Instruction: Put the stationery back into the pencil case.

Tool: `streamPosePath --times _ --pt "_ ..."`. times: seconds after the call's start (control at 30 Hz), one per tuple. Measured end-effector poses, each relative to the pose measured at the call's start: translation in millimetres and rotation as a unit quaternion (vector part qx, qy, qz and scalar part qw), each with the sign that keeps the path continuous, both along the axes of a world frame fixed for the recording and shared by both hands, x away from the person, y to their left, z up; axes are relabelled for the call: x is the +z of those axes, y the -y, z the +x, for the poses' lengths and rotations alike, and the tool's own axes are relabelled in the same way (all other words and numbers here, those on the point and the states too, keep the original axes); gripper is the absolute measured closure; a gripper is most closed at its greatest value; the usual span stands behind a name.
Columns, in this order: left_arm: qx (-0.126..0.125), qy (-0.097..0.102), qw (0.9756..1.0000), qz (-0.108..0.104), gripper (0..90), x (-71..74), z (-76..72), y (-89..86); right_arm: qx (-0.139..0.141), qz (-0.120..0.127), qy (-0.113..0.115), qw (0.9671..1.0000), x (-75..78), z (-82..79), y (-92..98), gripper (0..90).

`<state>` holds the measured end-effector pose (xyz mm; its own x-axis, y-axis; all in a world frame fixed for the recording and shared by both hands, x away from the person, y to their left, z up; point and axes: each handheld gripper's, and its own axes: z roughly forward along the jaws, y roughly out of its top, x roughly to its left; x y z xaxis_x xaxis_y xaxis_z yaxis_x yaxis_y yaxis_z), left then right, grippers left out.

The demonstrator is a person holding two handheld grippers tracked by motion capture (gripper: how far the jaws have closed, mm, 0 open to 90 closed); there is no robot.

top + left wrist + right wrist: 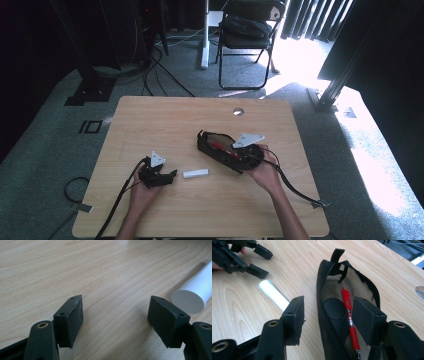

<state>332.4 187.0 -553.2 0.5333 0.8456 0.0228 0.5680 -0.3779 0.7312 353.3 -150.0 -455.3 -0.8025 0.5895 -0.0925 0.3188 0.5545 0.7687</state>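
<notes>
Fingers of the right gripper [327,320] stand apart astride the near wall of an open black pouch [329,300], one outside it and one inside, pressing on nothing; a red pen [350,322] lies in the pouch beside a dark disc [334,308]. Just left of the pouch a white tube [195,173] lies flat on the table [165,115]. The left gripper [116,317] rests beside the tube's end, its fingers about half open and empty.
</notes>
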Motion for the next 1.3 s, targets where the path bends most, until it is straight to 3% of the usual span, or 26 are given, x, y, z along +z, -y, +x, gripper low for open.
streamPosePath --times 0.2,0.4,0.53,0.63,0.73,0.83,0.93,1.1,1.3 --pt "-0.006 0.0 1.0 -0.001 29.6 0.0 -1.3 0.7 0.006 -0.001 0.001 1.0 0.0 -5.7 -1.3 43.0" --pt "-0.033 0.005 0.9994 -0.005 43.4 0.3 -6.3 1.6 0.01 -0.006 -0.003 0.9999 -2.6 -6.7 -3.2 42.6" --pt "-0.09 0.0 0.9959 -0.009 37.3 -0.1 -11.9 6.1 0.01 -0.007 -0.002 0.9999 -2.3 -6.6 -2.3 42.3" --pt "-0.119 -0.001 0.9929 -0.003 34.5 0.3 -15.6 12.3 0.009 -0.007 -0.003 0.9999 -2.2 -6.4 -1.9 42.2" --pt "-0.138 -0.002 0.9904 -0.001 34.0 -0.1 -18.1 19.5 0.011 -0.009 -0.002 0.9999 -2.3 -6.7 -2.1 42.2" --pt "-0.144 0.001 0.9896 -0.001 35.1 -0.3 -17.5 25.0 0.012 -0.01 -0.002 0.9999 -2.4 -7.0 -2.2 42.2" --pt "-0.144 -0.003 0.9896 -0.007 38.6 0.5 -15.5 29.2 0.012 -0.01 -0.002 0.9999 -2.1 -7.1 -2.2 42.2" --pt "-0.149 -0.006 0.9889 0.004 53.4 2.8 -15.2 33.9 0.013 -0.012 -0.001 0.9998 -2.4 -8.2 -2.4 42.2" --pt "-0.167 -0.013 0.9857 0.015 63.3 5.8 -13.1 39.4 0.016 -0.016 -0.002 0.9998 -4.3 -9.2 -3.5 41.8"
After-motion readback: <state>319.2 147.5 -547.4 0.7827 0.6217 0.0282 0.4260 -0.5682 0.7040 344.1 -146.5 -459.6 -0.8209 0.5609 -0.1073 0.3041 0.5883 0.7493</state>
